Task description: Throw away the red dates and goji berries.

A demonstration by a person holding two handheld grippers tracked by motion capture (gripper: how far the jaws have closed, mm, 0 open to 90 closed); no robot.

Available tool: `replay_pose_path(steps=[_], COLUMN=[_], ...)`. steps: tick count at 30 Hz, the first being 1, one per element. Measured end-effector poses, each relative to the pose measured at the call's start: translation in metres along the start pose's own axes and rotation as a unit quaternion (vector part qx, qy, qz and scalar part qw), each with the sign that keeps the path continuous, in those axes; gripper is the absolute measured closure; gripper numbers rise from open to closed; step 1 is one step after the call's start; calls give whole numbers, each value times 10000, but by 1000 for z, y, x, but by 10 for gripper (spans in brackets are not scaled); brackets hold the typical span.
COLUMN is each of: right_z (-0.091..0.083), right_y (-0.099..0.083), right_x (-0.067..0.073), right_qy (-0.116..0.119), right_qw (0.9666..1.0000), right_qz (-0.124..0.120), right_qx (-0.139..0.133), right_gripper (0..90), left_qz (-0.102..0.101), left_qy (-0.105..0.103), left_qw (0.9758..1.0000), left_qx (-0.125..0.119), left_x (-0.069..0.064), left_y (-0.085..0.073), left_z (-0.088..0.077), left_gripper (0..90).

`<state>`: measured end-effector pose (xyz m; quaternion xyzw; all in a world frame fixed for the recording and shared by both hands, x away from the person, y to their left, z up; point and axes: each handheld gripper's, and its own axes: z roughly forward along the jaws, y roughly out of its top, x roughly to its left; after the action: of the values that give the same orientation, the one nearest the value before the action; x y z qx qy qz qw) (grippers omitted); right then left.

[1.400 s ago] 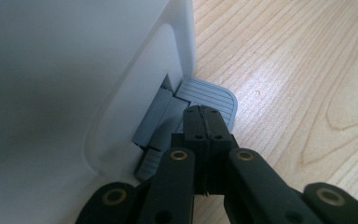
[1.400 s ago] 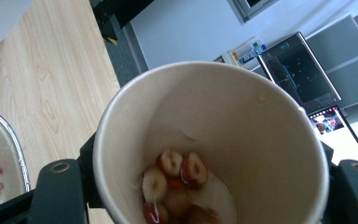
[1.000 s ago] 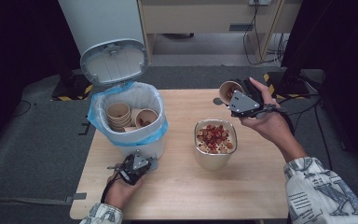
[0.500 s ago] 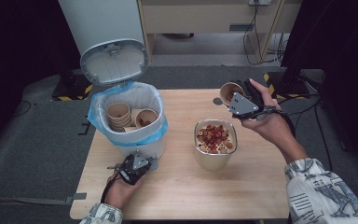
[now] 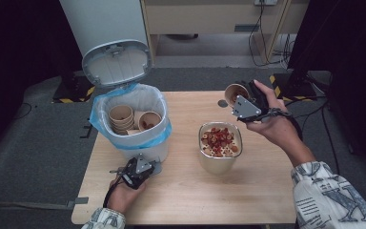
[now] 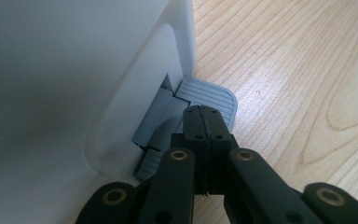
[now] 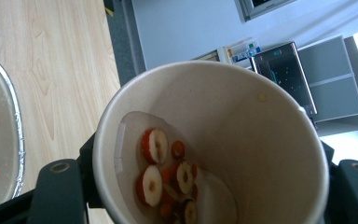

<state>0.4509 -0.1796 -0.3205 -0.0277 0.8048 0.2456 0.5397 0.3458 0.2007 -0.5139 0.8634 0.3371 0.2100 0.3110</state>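
Note:
A white pedal bin (image 5: 145, 151) with a blue liner stands at the table's left, its lid (image 5: 116, 62) up. Paper cups (image 5: 121, 117) lie inside it. My left gripper (image 5: 153, 167) is shut with nothing between its jaws. Its tips (image 6: 205, 112) rest on the bin's grey pedal (image 6: 216, 95). My right gripper (image 5: 238, 95) is shut on a paper cup (image 5: 232, 90), held tilted above the table's back right. Inside the cup (image 7: 242, 116) lie several red fruit slices (image 7: 154, 144), and black fingers (image 7: 58, 191) flank it. A foil container (image 5: 219, 162) of similar slices stands below and in front of it.
The wooden table (image 5: 186, 200) has bare room in front of the foil container and to its right. A small dark round thing (image 5: 223, 103) lies on the table near the held cup. Cables (image 5: 267, 28) trail on the floor beyond the table.

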Motion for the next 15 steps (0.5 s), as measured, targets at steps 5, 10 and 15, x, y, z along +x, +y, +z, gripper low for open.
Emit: replay_pose_path(steps=[5,10,15], right_z=[-1,-3,-4], right_y=[4,10,17], right_x=[-3,-6,-5], right_qy=[-35,-119,-160], right_qw=[9999,9991,9968], right_qz=[-117,-406,-763], right_qx=[39,79,155], right_gripper=[285,286,287], left_qz=[4,1,1], left_qy=[-3,-2,-3], left_qw=[10000,10000,10000], left_qx=[1,0,1], left_x=[0,0,0], left_y=[0,0,0], left_z=[0,0,0], left_gripper=[898,898,898])
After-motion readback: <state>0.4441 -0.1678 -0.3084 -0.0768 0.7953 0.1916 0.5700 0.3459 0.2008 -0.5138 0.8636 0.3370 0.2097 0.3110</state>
